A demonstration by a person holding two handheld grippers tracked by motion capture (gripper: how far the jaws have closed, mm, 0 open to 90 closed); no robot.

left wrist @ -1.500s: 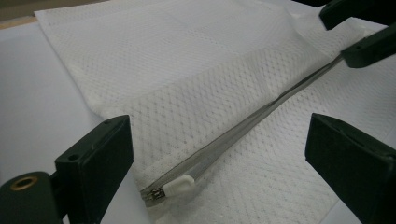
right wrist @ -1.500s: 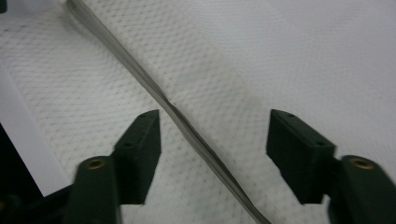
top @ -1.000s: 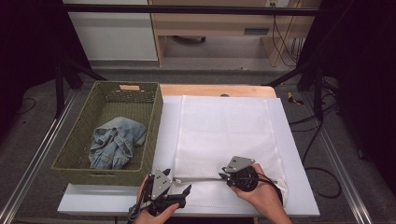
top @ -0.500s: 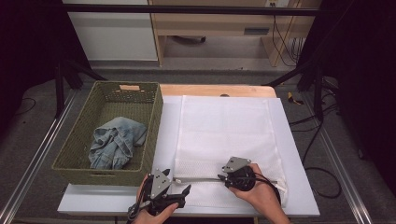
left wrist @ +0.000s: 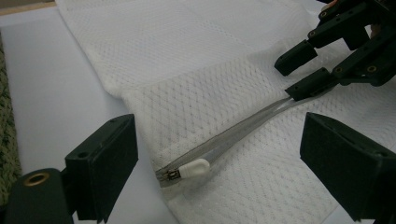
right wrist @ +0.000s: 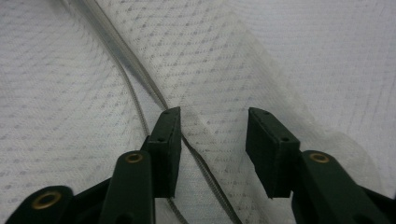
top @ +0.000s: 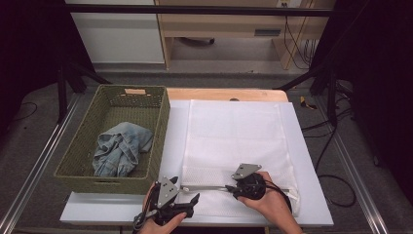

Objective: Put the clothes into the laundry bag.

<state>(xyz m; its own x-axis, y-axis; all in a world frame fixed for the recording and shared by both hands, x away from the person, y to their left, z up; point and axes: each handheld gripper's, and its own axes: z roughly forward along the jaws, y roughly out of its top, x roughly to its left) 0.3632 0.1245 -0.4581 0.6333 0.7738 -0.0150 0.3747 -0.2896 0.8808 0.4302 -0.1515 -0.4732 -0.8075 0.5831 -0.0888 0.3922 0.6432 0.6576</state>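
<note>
Across the white table (top: 311, 195) in the high view lies a white mesh laundry bag (top: 236, 141), spread flat beside a green woven basket (top: 160, 122) that holds a crumpled piece of blue denim (top: 119, 148). A zipper (top: 207, 187) runs along the bag's near edge between the two hands. The left gripper (top: 187, 202) sits at the bag's near left corner with its jaws apart, and the right gripper (top: 229, 187) rests on the bag farther along the zipper line.

Seen from the left gripper view, the left gripper (left wrist: 219, 163) holds its two black jaws wide apart, one on either side of the bag's corner, with nothing pressed between them. The zipper's white pull tab (left wrist: 194, 168) lies on the mesh between those jaws, touching neither. The zipper (left wrist: 243, 133) runs up and away to the right gripper (left wrist: 296, 74), whose lower jaw tip sits on the zipper line.

From the right gripper view, the right gripper (right wrist: 214, 140) has its jaws parted, and they have just been opening. The zipper (right wrist: 196, 156) passes just beside the left-hand jaw, and a loose fold of mesh (right wrist: 219, 116) lies in the gap, unpinched.
</note>
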